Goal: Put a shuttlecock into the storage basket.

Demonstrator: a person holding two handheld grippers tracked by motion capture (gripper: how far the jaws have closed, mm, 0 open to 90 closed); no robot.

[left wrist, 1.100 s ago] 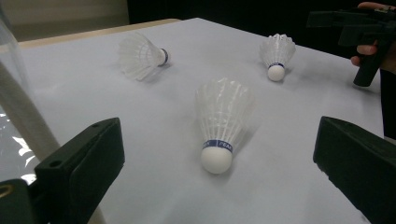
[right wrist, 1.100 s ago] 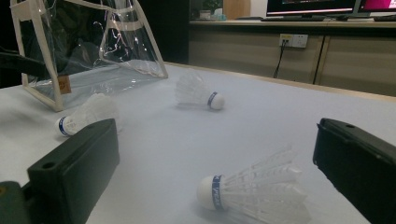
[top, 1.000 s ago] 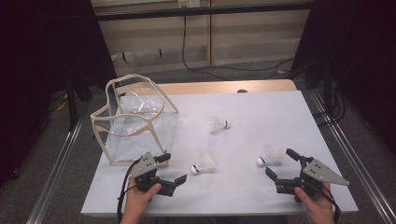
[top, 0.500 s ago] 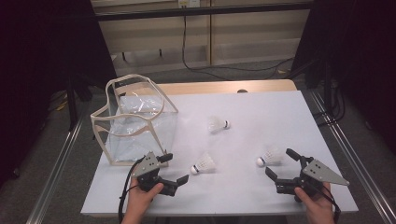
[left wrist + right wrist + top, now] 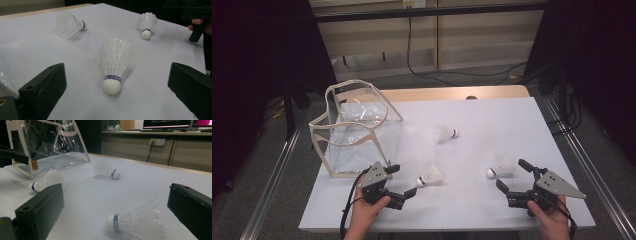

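Three white shuttlecocks lie on the white table [image 5: 472, 115]. My left gripper [image 5: 403, 181] is open, and the near shuttlecock [image 5: 430, 177] lies just ahead of its jaws, cork toward it. In the left gripper view that shuttlecock [image 5: 115, 67] lies between the open jaws of the left gripper [image 5: 117, 82]. My right gripper [image 5: 511, 173] is open too, with a second shuttlecock [image 5: 501, 170] at the mouth of its jaws. The right gripper view has it [image 5: 135, 223] low between the jaws of the right gripper [image 5: 115, 205]. The third shuttlecock [image 5: 445, 133] lies farther back.
A clear plastic bag [image 5: 357, 130] with beige trim stands open at the table's left, just behind the left gripper. A wooden strip [image 5: 452, 93] runs along the table's far edge. Metal rails flank both sides of the table.
The left gripper has shifted very slightly near the closest shuttlecock. The right gripper and all three shuttlecocks stay where they were.
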